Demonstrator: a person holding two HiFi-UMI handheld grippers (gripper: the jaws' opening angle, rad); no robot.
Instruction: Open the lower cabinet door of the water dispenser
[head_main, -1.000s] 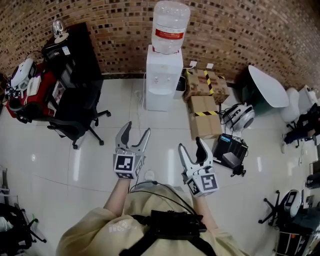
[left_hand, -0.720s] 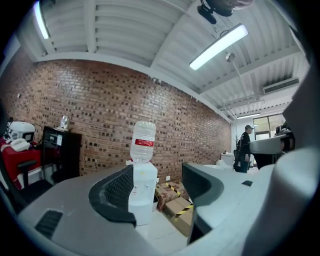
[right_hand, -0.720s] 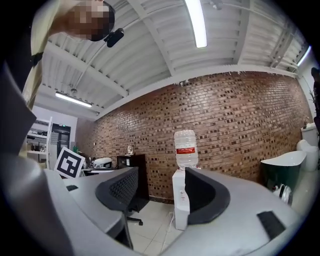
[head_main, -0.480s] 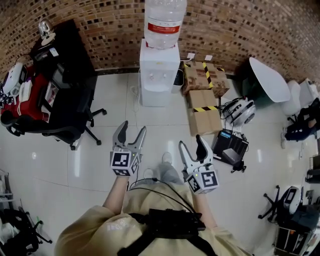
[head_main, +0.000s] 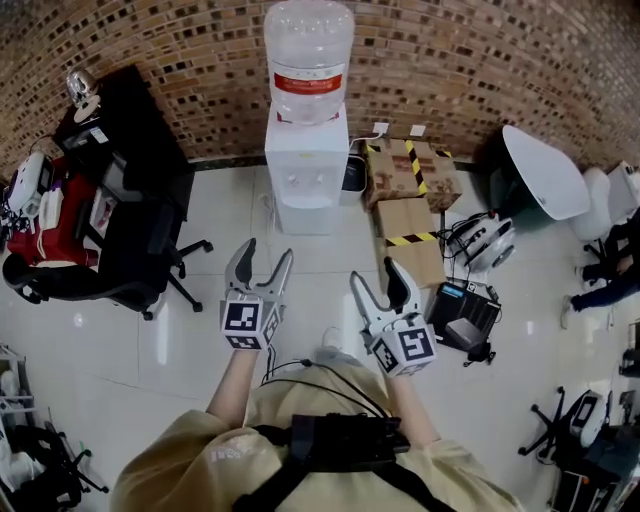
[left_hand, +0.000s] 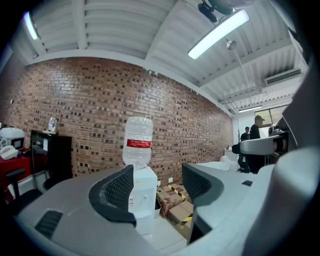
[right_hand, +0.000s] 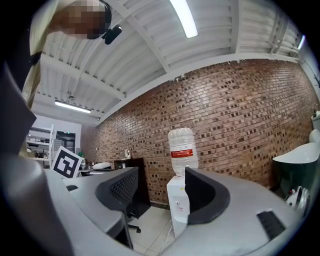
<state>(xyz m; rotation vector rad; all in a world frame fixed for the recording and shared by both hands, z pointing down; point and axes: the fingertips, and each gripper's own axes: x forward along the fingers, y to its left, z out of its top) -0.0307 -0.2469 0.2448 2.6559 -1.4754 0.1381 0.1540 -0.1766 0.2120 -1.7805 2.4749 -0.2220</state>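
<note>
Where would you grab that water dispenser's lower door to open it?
Probably at one side edge of the lower door, coming from the front: the water dispenser stands with its back to the brick wall. No handle or hinge can be made out.

Bright overhead tube light (left_hand: 218, 33), fisheye-warped edges

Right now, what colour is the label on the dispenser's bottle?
Red; the label shows best in the head view.
</note>
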